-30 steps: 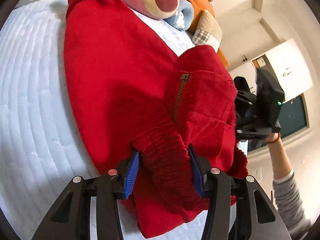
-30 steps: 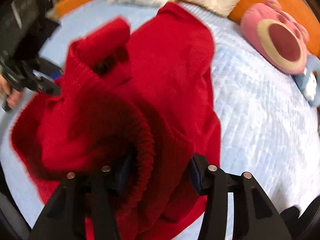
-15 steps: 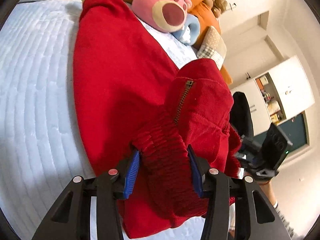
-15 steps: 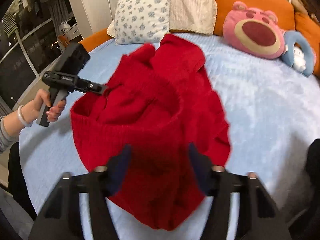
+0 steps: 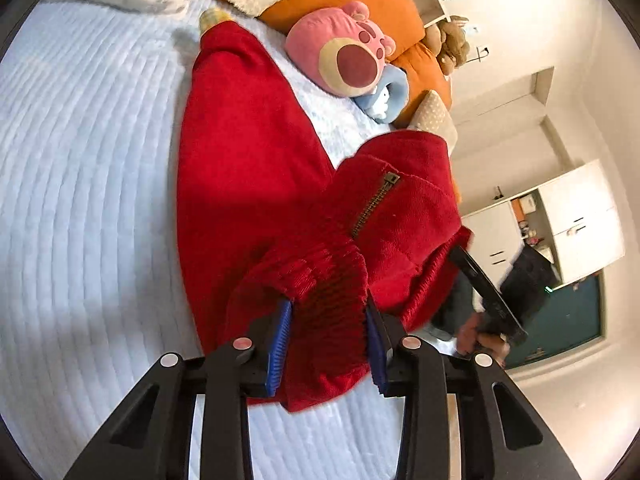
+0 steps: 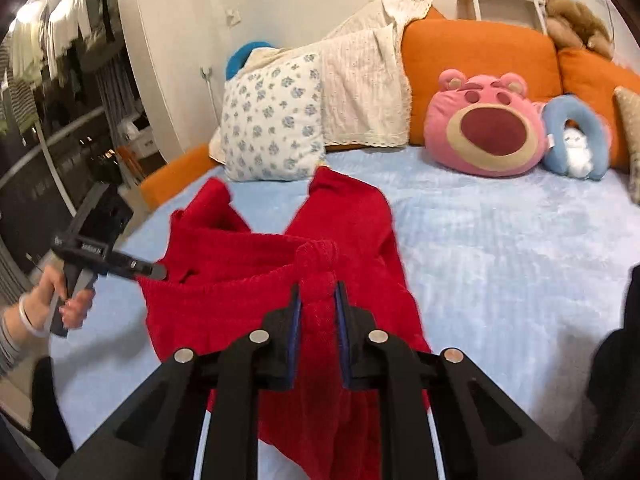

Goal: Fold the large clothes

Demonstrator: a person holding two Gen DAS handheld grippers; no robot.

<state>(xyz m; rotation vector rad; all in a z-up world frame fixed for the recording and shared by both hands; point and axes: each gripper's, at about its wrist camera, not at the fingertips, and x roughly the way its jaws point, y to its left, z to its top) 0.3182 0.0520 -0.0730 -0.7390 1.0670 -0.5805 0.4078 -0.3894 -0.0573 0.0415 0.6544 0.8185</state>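
Note:
Red trousers with a brass zipper lie lengthwise on the pale blue bed, legs toward the pillows. My left gripper is closing, and its blue pads press on the bunched ribbed waistband lifted off the bed. In the right wrist view my right gripper is also closing, pinching a fold of the trousers at the other waist end. Each view shows the other gripper: the right gripper in a hand, the left gripper at the waistband's left corner.
A pink bear plush, a blue neck pillow, a floral pillow and orange cushions line the bed's far end. White cupboards stand beyond the bed's right side. A dark glass wall is on the left.
Both grippers have risen and drawn back, lifting the waistband off the bed. The right jaws have narrowed onto a fold of red cloth. The left jaws have narrowed a little.

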